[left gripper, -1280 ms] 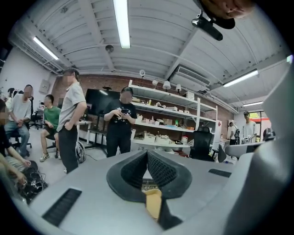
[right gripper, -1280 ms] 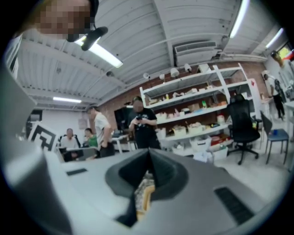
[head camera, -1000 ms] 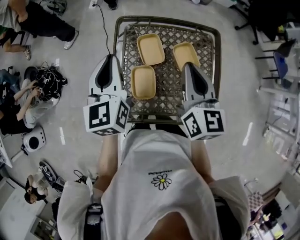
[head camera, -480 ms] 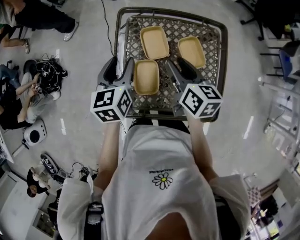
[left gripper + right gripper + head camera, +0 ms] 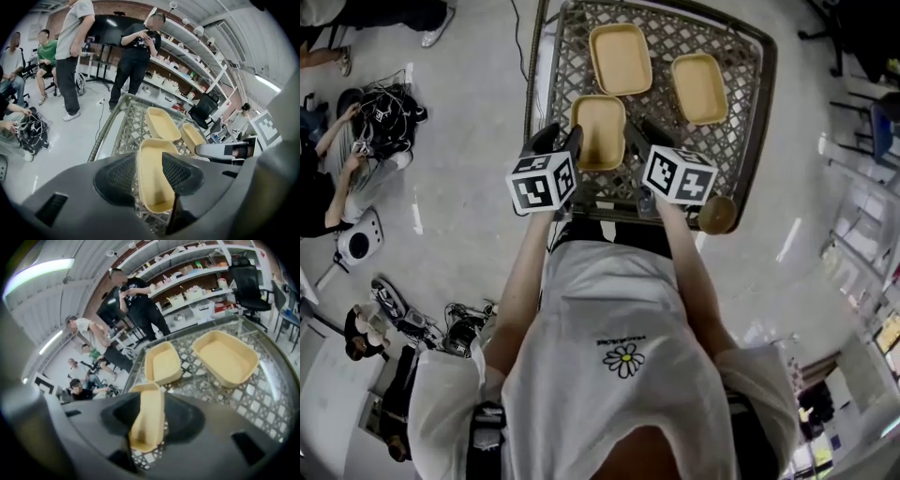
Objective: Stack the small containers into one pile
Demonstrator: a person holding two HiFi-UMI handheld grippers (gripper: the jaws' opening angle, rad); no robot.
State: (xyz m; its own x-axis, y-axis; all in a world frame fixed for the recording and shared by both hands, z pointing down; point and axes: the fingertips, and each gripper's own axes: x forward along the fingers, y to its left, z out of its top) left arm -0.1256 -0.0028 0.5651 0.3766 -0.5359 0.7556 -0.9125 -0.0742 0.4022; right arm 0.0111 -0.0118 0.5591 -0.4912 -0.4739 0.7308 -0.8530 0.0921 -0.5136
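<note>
Three tan containers lie apart on the metal lattice table (image 5: 742, 141). The near one (image 5: 598, 131) sits between my two grippers; the others lie farther back (image 5: 621, 58) and back right (image 5: 699, 87). My left gripper (image 5: 562, 141) straddles the near container's left wall (image 5: 140, 173), one finger outside and one inside. Its jaws are closing, with a gap still at the inner pad. My right gripper (image 5: 639, 139) straddles the right wall (image 5: 147, 420); its jaws are closing too, and the wall fills most of the gap. No firm press shows on either side.
People sit and stand on the floor at the left, beside a bundle of cables (image 5: 384, 122) and a white device (image 5: 358, 246). A brown round object (image 5: 716, 214) sits by the table's near right corner. Shelves and an office chair (image 5: 248, 282) stand beyond the table.
Both grippers moved forward from the table's near edge to the near container's two sides. Their jaws went from shut to wide apart around its walls.
</note>
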